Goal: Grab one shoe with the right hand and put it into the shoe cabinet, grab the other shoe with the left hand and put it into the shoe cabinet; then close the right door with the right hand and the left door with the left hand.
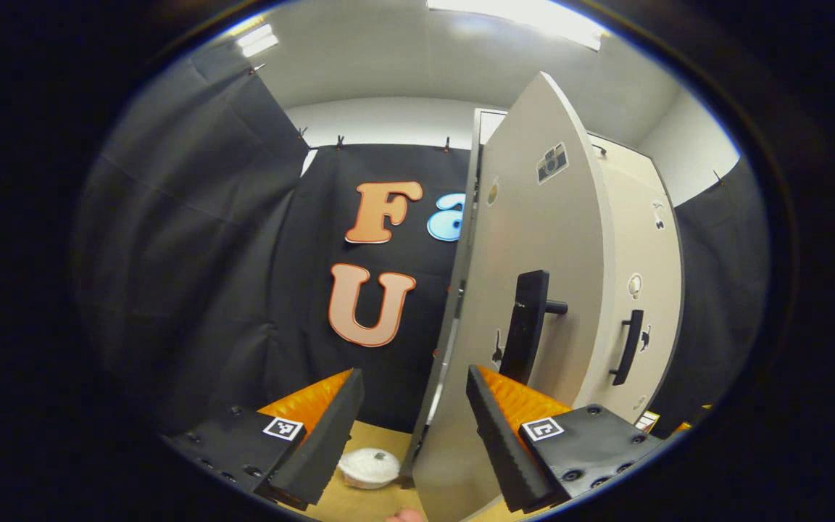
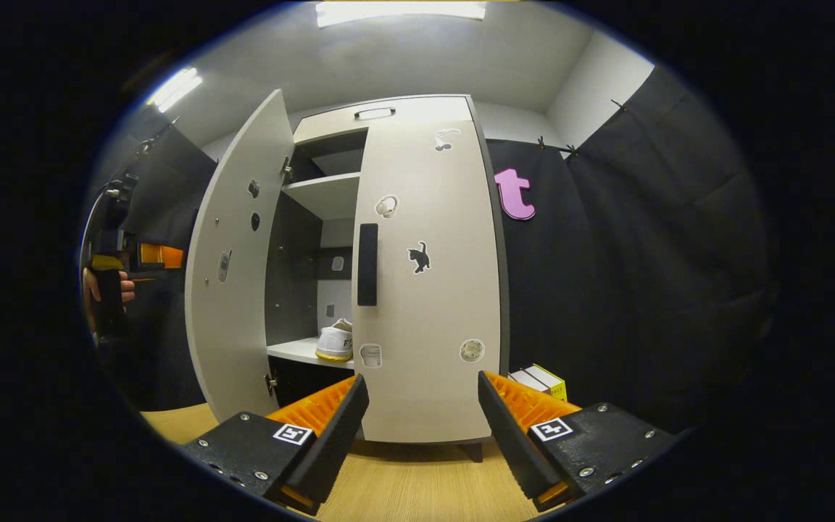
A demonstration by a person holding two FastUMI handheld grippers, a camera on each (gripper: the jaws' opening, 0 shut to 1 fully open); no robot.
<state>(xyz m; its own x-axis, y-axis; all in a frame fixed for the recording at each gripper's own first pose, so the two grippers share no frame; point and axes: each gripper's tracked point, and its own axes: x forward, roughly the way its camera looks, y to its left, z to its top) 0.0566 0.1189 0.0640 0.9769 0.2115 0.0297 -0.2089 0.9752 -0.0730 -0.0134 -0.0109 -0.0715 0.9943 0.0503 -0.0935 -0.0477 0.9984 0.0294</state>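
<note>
The shoe cabinet stands ahead in the right gripper view. Its right door lies flat against the front, black handle facing me. The left door swings wide open. On a lower shelf sits a white shoe, partly hidden by the right door's edge. My right gripper is open and empty, short of the right door. My left gripper is open too, close to the left door, below its handle. A hand holds the left gripper outside the open door.
A white round object lies on the wooden floor by the left door's lower edge. A yellow box rests on the floor right of the cabinet. Black cloth walls close in on both sides.
</note>
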